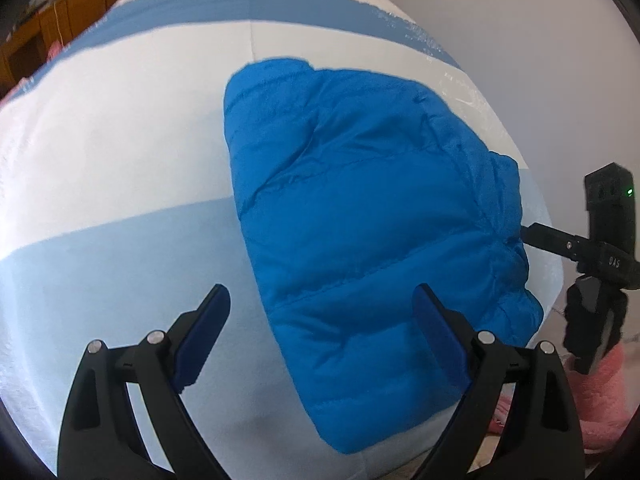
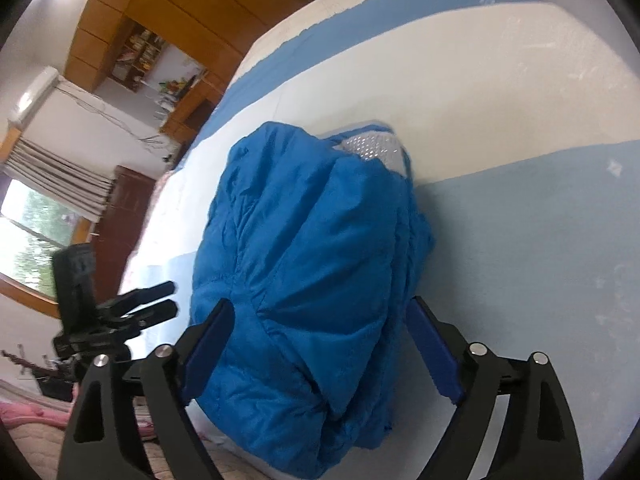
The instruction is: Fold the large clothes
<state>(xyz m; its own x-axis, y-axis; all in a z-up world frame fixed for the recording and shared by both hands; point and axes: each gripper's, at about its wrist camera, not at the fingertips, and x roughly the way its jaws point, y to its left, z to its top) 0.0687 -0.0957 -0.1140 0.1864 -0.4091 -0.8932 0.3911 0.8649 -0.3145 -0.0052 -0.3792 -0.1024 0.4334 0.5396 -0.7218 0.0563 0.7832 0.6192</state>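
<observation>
A bright blue puffer jacket (image 1: 368, 216) lies folded into a compact bundle on the bed; it also shows in the right wrist view (image 2: 312, 272), with a patch of grey dotted lining (image 2: 370, 146) at its far end. My left gripper (image 1: 322, 306) is open and empty, held above the jacket's near left edge. My right gripper (image 2: 320, 320) is open, its two fingers on either side of the bundle's near end. The right gripper also shows in the left wrist view (image 1: 532, 234) at the jacket's right edge. The left gripper shows in the right wrist view (image 2: 160, 300).
The bed cover (image 1: 120, 160) is white with blue bands. A pink cloth (image 1: 600, 396) lies off the bed's right edge. Wooden cabinets (image 2: 160, 8) and a window (image 2: 28, 236) stand beyond the bed.
</observation>
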